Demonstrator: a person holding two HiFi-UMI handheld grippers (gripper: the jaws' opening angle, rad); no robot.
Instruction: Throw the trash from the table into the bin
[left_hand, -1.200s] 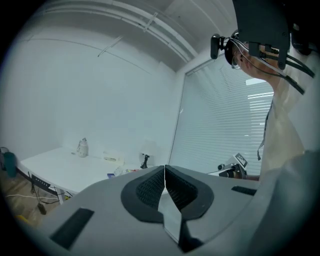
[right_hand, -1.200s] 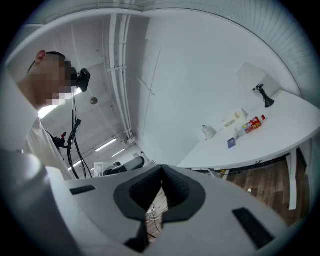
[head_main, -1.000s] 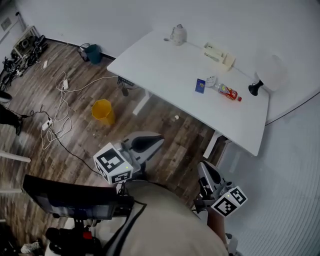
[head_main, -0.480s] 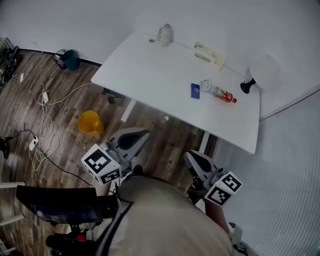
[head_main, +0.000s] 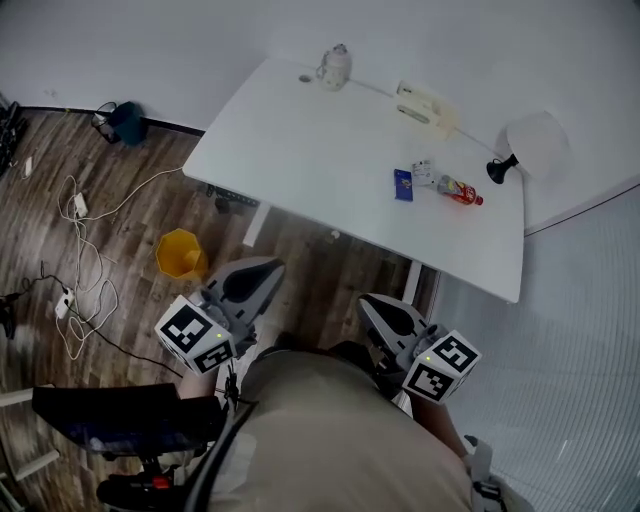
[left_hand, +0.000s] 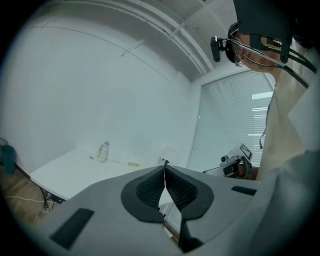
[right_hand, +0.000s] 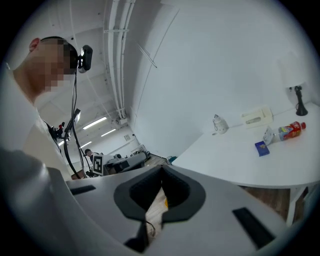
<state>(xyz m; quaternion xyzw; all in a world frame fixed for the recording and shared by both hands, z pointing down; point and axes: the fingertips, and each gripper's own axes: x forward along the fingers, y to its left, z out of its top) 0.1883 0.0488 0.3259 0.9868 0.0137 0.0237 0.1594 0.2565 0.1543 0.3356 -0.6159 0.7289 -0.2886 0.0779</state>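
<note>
Ahead, white table (head_main: 320, 150) on wood floor (head_main: 330, 275); yellow bin (head_main: 180, 254) nearby, seemingly upright.

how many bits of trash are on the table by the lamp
3, clustered on the right part of the table: a blue packet, a crumpled wrapper just beside it, and a red bottle lying nearest the lamp. None looks hidden.

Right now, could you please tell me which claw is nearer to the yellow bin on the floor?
Left. The left claw hangs just right of the yellow bin in the head view; the right claw is much farther to its right.
</note>
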